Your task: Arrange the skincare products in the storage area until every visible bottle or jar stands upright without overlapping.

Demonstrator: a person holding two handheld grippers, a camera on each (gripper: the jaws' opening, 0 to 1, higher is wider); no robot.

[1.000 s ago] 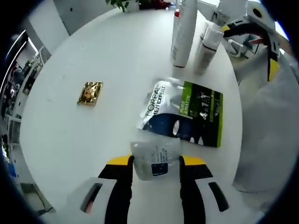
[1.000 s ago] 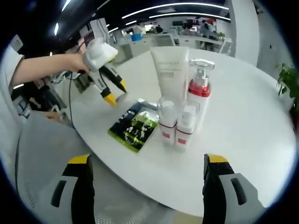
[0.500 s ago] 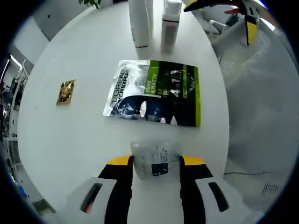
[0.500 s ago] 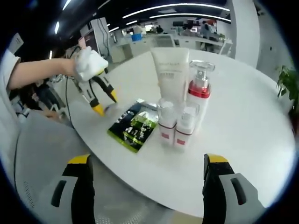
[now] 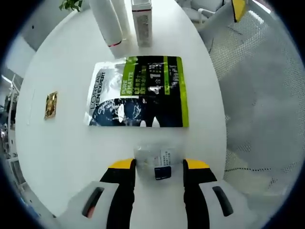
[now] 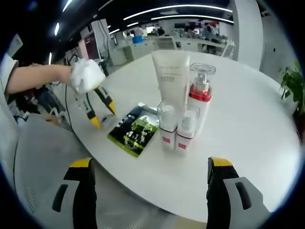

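Observation:
My left gripper point(image 5: 159, 167) is shut on a small clear sachet point(image 5: 158, 162) with a dark label, held low over the white round table point(image 5: 66, 143). Just beyond it a green and black L'Oreal pouch point(image 5: 138, 93) lies flat. A white tube point(image 5: 110, 21) and a small bottle point(image 5: 142, 21) stand upright past the pouch. In the right gripper view the tube point(image 6: 170, 78), a red-banded pump bottle point(image 6: 200, 102) and two small bottles point(image 6: 167, 126) stand grouped, the pouch point(image 6: 133, 131) beside them. My right gripper point(image 6: 152, 191) is open, off the table edge. The left gripper point(image 6: 103, 115) hangs near the pouch.
A small gold sachet point(image 5: 51, 105) lies alone on the table's left side. A grey mesh chair point(image 5: 257, 95) sits close to the table edge on the right. A potted plant point(image 6: 290, 86) and office desks stand beyond the table.
The left gripper, still holding the sachet, has drawn back toward the table edge and dropped lower near the pouch. The right gripper has barely moved.

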